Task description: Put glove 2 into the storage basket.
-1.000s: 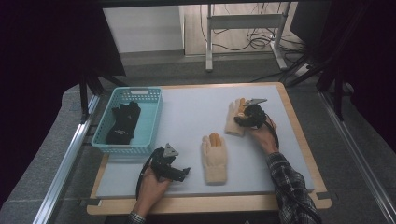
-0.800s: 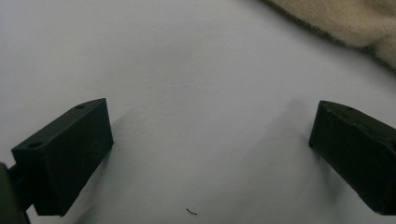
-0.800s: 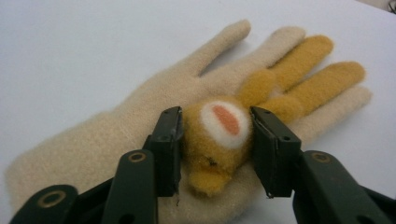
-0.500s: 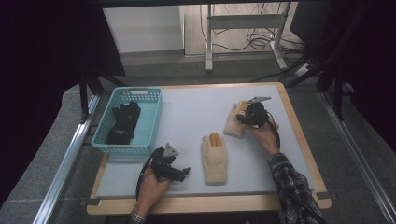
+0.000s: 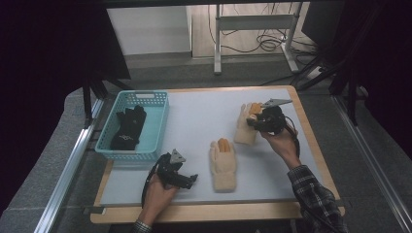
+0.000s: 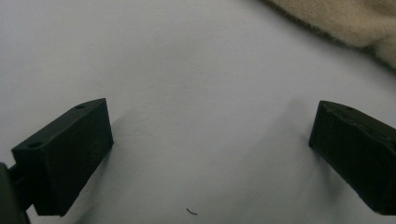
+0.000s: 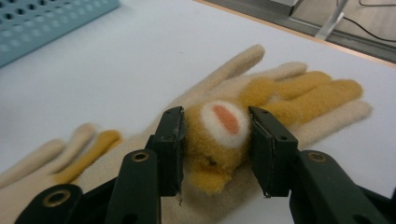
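Sorting step in hand, as judged: the right gripper (image 7: pixel 215 140) clamps the padded orange patch of a fuzzy cream glove with orange fingers (image 5: pixel 245 127) near the right edge of the white tabletop (image 5: pixel 204 116); the patch bulges between the pads. The left gripper (image 5: pixel 187 178) rests open and empty near the front edge, beside a matching cream glove (image 5: pixel 223 167). Next, probably, a lift toward the teal perforated plastic basket (image 5: pixel 156 131) at the left edge, holding a black glove (image 5: pixel 128 128). The held glove's cuff is hidden behind the gripper.

White-topped table (image 5: pixel 204 121) with teal basket (image 5: pixel 156 127) and two cream gloves (image 5: pixel 224 165).
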